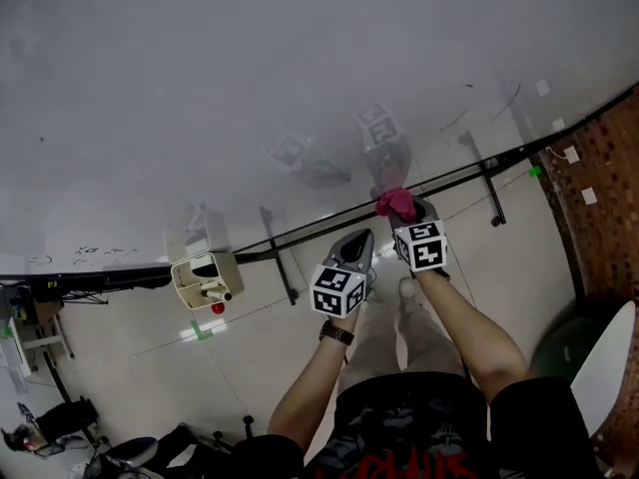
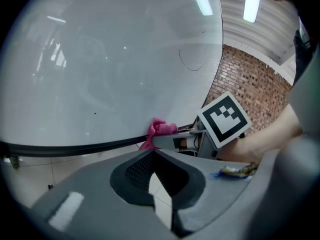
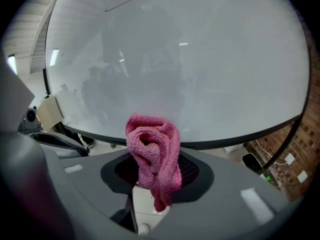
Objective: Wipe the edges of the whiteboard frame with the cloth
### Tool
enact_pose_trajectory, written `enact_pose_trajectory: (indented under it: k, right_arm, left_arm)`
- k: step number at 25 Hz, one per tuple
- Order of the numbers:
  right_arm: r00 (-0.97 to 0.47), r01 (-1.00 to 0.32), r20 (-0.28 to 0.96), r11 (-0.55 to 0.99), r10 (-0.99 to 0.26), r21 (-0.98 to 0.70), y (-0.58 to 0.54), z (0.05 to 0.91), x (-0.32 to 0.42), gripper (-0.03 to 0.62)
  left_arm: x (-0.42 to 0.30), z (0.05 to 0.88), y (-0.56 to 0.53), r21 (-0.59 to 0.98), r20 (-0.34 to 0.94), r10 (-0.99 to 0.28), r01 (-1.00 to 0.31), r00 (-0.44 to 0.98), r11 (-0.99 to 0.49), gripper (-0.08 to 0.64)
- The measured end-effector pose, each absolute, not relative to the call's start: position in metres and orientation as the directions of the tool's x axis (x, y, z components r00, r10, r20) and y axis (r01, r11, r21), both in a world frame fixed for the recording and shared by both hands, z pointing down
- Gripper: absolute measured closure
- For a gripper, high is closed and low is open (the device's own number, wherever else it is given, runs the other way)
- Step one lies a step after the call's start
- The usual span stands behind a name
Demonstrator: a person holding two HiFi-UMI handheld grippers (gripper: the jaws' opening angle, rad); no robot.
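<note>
The whiteboard fills the upper head view, and its black lower frame edge slants up to the right. My right gripper is shut on a bunched pink cloth, which sits right at that edge. In the right gripper view the cloth sticks out of the right gripper just under the frame edge. My left gripper hangs shut with nothing in it, a little below and left of the frame. From the left gripper I see the cloth against the frame edge.
A cream box with a red knob hangs on the frame to the left. Black stand legs reach down to the tiled floor. A brick wall is at the right, and dark equipment lies on the floor at the lower left.
</note>
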State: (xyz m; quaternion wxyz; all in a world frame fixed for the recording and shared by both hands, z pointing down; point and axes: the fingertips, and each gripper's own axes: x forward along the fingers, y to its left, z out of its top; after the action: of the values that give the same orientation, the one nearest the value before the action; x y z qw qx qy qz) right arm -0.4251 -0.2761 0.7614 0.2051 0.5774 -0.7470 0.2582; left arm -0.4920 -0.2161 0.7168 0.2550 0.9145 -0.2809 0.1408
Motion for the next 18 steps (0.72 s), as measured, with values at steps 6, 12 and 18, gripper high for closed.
enact_pose_trajectory:
  k: [6, 12, 18]
  right_arm:
    - [-0.211, -0.977, 0.603, 0.142, -0.77, -0.16, -0.27, 0.752, -0.396, 0.444]
    - [-0.229, -0.973, 0.602, 0.156, -0.765, -0.171, -0.267, 0.746, -0.366, 0.443]
    - [-0.252, -0.965, 0.612, 0.143, -0.75, -0.222, -0.265, 0.752, -0.31, 0.443]
  left_arm:
    - [-0.465, 0.712, -0.208, 0.391, 0.403, -0.395, -0.545, 0.826, -0.741, 0.558]
    - [-0.433, 0.712, -0.199, 0.422, 0.42, -0.37, -0.539, 0.829, -0.729, 0.558]
    - [-0.384, 0.714, -0.194, 0.398, 0.458, -0.381, -0.568, 0.803, -0.72, 0.558]
